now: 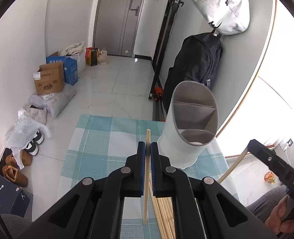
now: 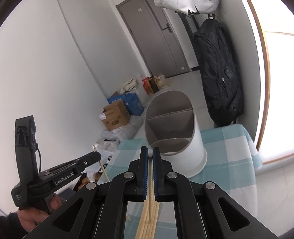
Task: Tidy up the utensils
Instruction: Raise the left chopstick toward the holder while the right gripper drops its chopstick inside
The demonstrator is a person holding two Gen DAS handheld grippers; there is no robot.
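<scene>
A single wooden chopstick (image 1: 146, 179) stands upright between the pads of my left gripper (image 1: 148, 145), which is shut on it above the table. More chopsticks (image 1: 165, 215) lie in a bundle on the cloth just below and to the right. The white utensil holder (image 1: 186, 139), with grey inner dividers, stands ahead and to the right, and its compartments look empty. My right gripper (image 2: 150, 150) is shut on another chopstick (image 2: 150, 171) above the bundle (image 2: 147, 219), with the holder (image 2: 179, 139) right ahead. Each gripper shows in the other's view: right gripper (image 1: 250, 142), left gripper (image 2: 99, 155).
A teal and white checked cloth (image 1: 99, 139) covers the small table, whose far edge drops to a tiled floor. Cardboard boxes (image 1: 49, 79), bags and shoes (image 1: 19, 165) line the left wall. A black backpack (image 1: 198, 63) and a white bag (image 1: 224, 8) hang at the right.
</scene>
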